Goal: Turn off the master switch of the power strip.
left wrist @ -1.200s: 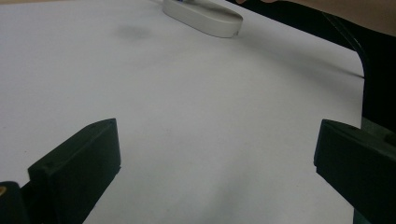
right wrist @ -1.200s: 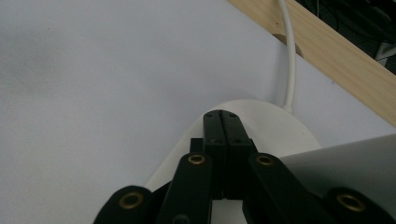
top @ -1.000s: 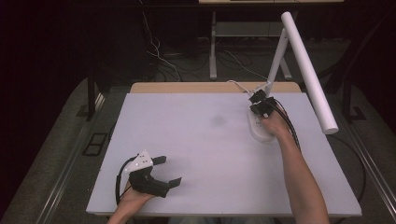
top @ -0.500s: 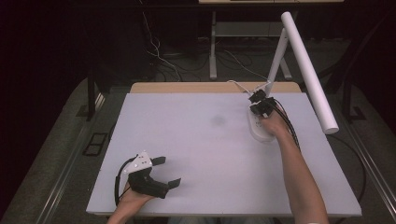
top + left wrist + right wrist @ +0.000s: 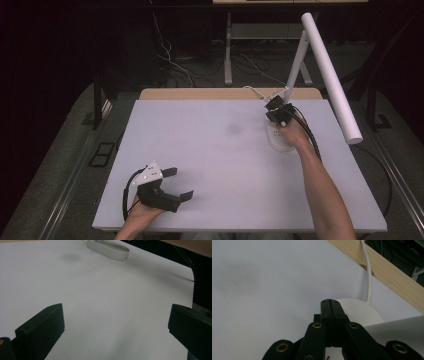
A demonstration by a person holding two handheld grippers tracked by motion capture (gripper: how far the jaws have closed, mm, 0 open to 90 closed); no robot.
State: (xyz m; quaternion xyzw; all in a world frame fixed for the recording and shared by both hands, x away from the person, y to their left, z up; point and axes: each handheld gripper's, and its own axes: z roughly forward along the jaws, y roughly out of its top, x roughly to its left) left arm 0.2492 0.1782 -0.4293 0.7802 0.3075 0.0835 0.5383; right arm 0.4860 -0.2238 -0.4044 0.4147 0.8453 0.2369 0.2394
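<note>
A: The right gripper (image 5: 276, 111) was pressed together, jaws flush with nothing between them, tips down over the lamp base (image 5: 278, 141).

B: Touching it?

A: In the right gripper view the closed tips (image 5: 330, 305) sat right at the base's (image 5: 362, 311) near edge, over its flat top. Whether they actually pressed on it, I couldn't tell.

B: And the other one?

A: The left gripper (image 5: 172, 184) lay at the near left of the table (image 5: 210, 165), jaws spread wide and empty, well apart from the lamp. In its own view the two black blocks stood at either side with bare white tabletop (image 5: 105, 305) between them, and the base (image 5: 110, 250) showed far off at the top.

B: Where did the lamp stand?

A: Far right of the table, close to the back edge. Its base was a low white oval, smooth and matte, with a slim white stem (image 5: 295, 65) rising from it and a long white tube head (image 5: 330, 75) slanting out over the right edge.

B: Anything in the way?

A: A white cord (image 5: 369, 272) ran from the base back over a pale wooden strip (image 5: 387, 277) along the table's rear. The gripper's black cable (image 5: 305, 130) trailed along the forearm. A faint grey smudge (image 5: 233, 129) marked the top left of the base.
</note>
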